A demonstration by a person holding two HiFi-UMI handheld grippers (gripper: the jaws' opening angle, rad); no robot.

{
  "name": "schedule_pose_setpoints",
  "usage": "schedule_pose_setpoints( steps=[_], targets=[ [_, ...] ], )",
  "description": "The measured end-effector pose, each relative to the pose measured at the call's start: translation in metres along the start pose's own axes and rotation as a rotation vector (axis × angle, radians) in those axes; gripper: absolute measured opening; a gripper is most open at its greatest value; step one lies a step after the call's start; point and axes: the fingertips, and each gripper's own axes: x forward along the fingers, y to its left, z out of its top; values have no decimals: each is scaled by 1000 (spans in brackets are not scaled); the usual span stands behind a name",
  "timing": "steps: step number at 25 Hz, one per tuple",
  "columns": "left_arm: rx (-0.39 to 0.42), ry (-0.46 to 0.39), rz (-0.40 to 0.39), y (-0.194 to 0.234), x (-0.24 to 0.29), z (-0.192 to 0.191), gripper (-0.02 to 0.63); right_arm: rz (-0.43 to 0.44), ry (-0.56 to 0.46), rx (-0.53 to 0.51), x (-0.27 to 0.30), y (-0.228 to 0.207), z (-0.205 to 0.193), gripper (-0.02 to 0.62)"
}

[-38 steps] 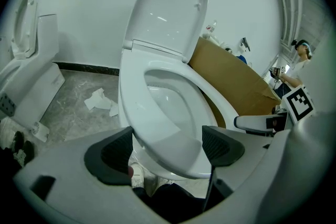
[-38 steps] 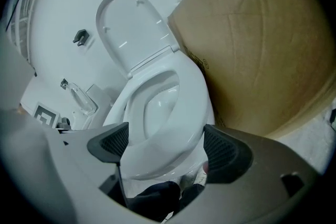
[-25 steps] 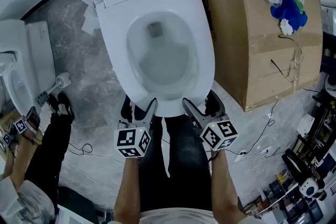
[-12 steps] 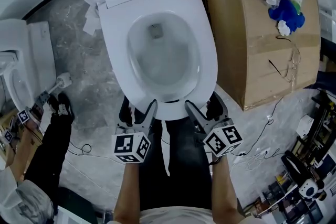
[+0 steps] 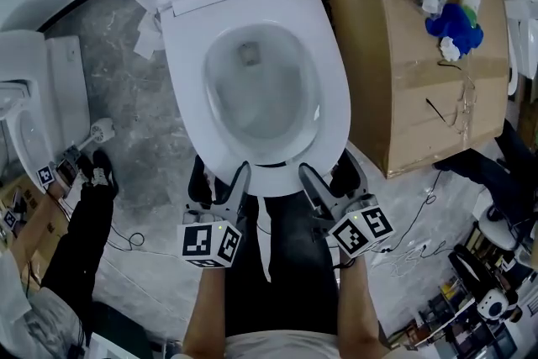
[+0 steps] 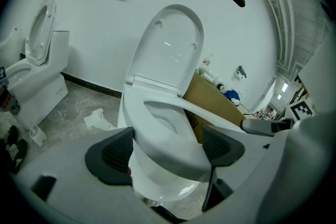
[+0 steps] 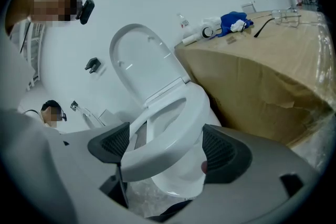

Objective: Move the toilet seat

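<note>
Straddling one seat (image 5: pixel 334 97), left claw (image 5: pixel 223 179) — right claw (image 5: pixel 330 177)

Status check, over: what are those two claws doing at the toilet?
Left gripper open, right gripper open, seat front edge between the jaws of each. Seat looks down, lid up. Nothing on seat.
</note>
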Motion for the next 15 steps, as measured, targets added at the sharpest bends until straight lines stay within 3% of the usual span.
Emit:
schedule_pose_setpoints(
  steps=[5,15],
  targets=[
    [85,-41,30,-6,-6,17,413,11,-35,11,-3,7,11,442],
    [72,-126,33,-13,-16,45,399,31,-86,11,-7,20,31,439]
  ],
)
